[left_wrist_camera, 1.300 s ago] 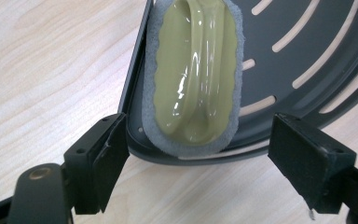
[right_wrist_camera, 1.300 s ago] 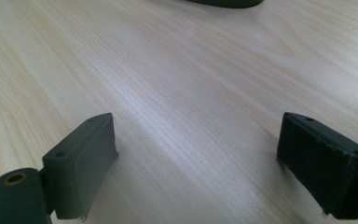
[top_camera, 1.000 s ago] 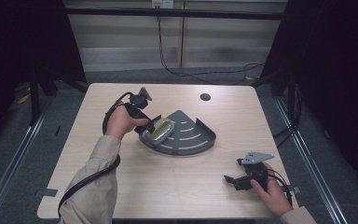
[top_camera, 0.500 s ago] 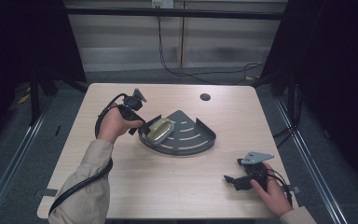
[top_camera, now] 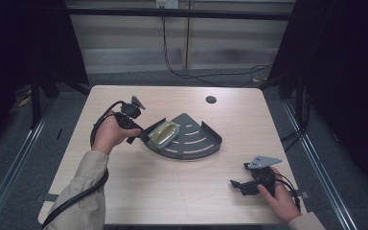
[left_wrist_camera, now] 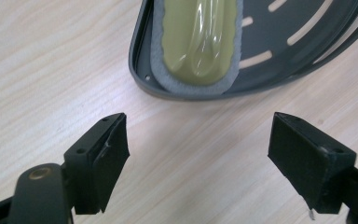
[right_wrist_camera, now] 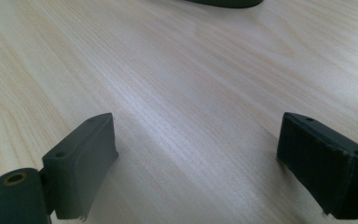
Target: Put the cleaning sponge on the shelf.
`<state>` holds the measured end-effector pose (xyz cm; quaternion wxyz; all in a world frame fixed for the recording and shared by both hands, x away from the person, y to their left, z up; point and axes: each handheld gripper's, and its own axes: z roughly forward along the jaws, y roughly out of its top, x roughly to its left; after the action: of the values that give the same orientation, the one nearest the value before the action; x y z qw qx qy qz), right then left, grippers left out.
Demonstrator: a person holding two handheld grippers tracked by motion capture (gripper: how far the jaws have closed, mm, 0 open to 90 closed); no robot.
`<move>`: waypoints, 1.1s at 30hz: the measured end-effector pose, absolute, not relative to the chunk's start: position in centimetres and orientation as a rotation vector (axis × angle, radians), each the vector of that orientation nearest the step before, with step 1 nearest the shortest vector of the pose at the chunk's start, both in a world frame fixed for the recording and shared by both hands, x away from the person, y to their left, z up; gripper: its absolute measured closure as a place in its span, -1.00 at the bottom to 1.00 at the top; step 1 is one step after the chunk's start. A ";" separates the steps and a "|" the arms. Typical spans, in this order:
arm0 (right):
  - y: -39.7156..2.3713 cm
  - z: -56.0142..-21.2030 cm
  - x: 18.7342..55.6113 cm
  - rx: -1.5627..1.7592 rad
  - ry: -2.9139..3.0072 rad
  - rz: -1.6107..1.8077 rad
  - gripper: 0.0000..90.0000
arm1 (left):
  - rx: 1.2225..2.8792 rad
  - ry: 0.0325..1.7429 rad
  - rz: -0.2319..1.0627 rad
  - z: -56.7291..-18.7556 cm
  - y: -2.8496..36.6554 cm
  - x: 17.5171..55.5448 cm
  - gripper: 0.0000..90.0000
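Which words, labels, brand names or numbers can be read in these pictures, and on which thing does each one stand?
None: no readable text appears anywhere.
The olive-green sponge, the dark grey corner tray, the wooden table, the left gripper and the right gripper all carry no lettering.

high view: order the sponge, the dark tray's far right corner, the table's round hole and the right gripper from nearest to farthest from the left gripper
1. Sponge: in the tray's near left end, just off the left gripper.
2. Tray's right corner: across the tray.
3. Round hole: toward the table's far edge.
4. Right gripper: near right corner.
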<state>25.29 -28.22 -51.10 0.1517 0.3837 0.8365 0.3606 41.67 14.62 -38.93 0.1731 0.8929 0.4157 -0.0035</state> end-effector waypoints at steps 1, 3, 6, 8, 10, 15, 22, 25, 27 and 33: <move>-28.2 -51.1 25.3 1.101 2.401 1.034 -0.75 | 2.528 1.181 -0.009 -39.0 14.8 41.6 -0.56; -28.2 -51.1 25.3 1.099 2.403 1.037 -0.75 | 2.524 1.172 -0.011 -39.2 15.3 41.2 -0.56; -28.2 -51.1 25.3 1.098 2.403 1.037 -0.75 | 2.523 1.166 -0.015 -39.5 15.8 40.7 -0.56; -28.2 -51.1 25.3 1.099 2.403 1.037 -0.75 | 2.529 1.165 -0.015 -39.6 16.0 40.6 -0.56; -28.2 -51.1 25.3 1.099 2.403 1.037 -0.75 | 2.529 1.166 -0.015 -39.9 16.6 40.3 -0.56; -28.2 -51.1 25.3 1.099 2.403 1.037 -0.75 | 2.528 1.169 -0.009 -40.2 17.2 39.9 -0.56; -28.2 -51.1 25.3 1.099 2.403 1.034 -0.75 | 2.539 1.139 0.006 -40.8 17.6 38.8 -0.56; -28.2 -51.1 25.3 1.098 2.403 1.037 -0.75 | 2.547 1.128 0.007 -41.1 17.8 38.4 -0.56; -28.2 -51.1 25.3 1.099 2.403 1.036 -0.75 | 2.540 1.126 0.006 -41.2 17.9 38.2 -0.56; -28.2 -51.1 25.3 1.099 2.403 1.037 -0.75 | 2.546 1.132 -0.004 -42.0 18.5 37.6 -0.56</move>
<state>25.29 -28.23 -51.11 0.1510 0.3826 0.8369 0.3612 37.60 18.45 -42.05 0.1768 0.8993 0.3999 -0.0016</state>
